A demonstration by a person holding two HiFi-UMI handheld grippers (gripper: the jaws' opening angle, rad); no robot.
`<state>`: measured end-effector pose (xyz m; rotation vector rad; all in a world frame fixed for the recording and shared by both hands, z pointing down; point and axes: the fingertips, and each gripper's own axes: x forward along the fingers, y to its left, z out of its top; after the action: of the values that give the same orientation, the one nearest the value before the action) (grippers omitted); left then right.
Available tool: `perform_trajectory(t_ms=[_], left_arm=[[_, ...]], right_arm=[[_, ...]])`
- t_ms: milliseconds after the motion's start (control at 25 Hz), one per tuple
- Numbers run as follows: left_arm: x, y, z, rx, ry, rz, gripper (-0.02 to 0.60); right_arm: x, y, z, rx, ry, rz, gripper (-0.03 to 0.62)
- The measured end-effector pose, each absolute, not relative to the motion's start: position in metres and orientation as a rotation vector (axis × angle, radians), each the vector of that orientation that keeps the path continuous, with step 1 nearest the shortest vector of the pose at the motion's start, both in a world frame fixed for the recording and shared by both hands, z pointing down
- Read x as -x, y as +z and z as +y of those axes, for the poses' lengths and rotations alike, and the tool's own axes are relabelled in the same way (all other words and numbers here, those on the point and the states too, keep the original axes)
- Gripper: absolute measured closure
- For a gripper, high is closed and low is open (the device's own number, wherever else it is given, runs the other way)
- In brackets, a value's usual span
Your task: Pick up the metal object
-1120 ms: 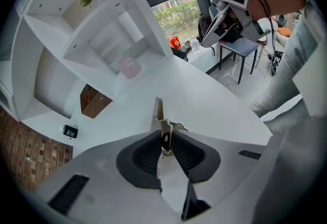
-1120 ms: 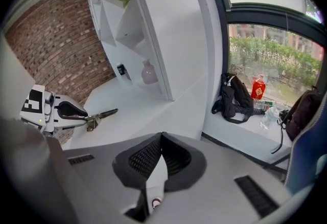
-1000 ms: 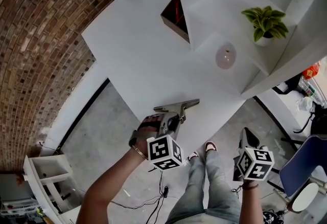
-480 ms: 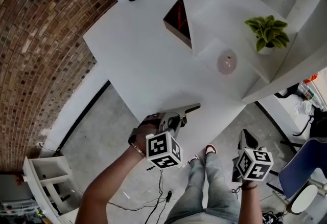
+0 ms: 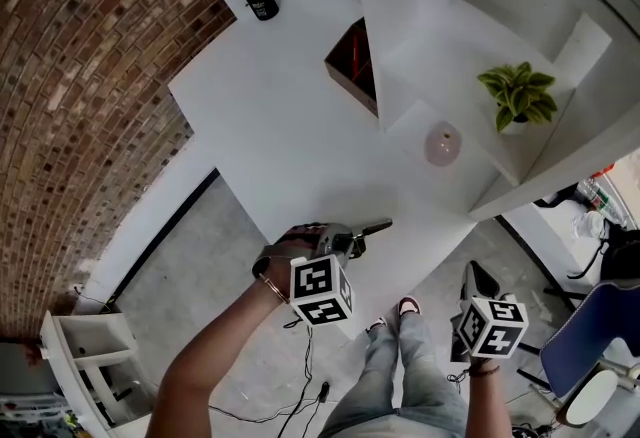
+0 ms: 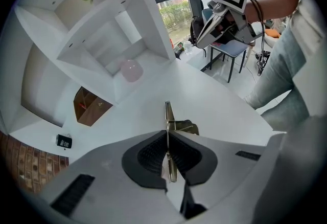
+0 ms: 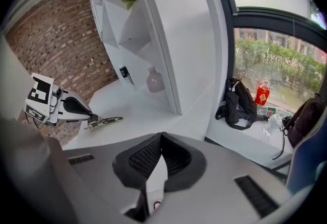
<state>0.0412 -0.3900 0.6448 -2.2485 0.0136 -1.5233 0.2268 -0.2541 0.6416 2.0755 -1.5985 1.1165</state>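
- My left gripper [image 5: 352, 241] pinches the metal object [image 5: 376, 226] tight.
- In the left gripper view, the dark pads [image 6: 148, 154] press on the thin flat piece from both sides. Its far end sticks out past the tips.
- The metal object is at the near edge of the white table [image 5: 280, 126], and it points out over the top. I cannot tell if it touches the table.
- My right gripper [image 5: 478, 278] is pressed together with nothing in it.
- The right gripper hangs low, off the table edge, over the floor and next to a leg in jeans [image 5: 400, 366].
- In the right gripper view I can see the left gripper [image 7: 84, 115] from the side, with the metal object [image 7: 104, 121] poking out of its tips.
- A pink round vase [image 5: 443, 144] sits in a low shelf space at the far side of the table.
- A green plant [image 5: 518, 91] stands on a shelf to the right of the vase.
- A brown box [image 5: 352, 66] and a small black cup [image 5: 261, 1] are far back on the table.
- A brick wall [image 5: 80, 76] is on the left.
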Motion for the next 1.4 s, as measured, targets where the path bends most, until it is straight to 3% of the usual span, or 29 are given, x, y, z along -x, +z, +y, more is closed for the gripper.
perform_trajectory(t_ms=[600, 1080, 1400], left_arm=[[-0.043, 0.612, -0.407, 2.42, -1.509, 0.126, 0.565], [0.005, 0.504, -0.419, 2.65, -1.287, 0.713, 0.565], [0.039, 0.44, -0.414, 2.737, -0.899, 1.262, 0.565]], right_arm=[[-0.216, 0.605, -0.275, -1.95, 1.004, -1.722, 0.592], [-0.2, 0.512, -0.345, -1.777, 0.643, -1.976, 0.592], [-0.162, 0.445, -0.381, -1.635, 0.375, -2.143, 0.592]])
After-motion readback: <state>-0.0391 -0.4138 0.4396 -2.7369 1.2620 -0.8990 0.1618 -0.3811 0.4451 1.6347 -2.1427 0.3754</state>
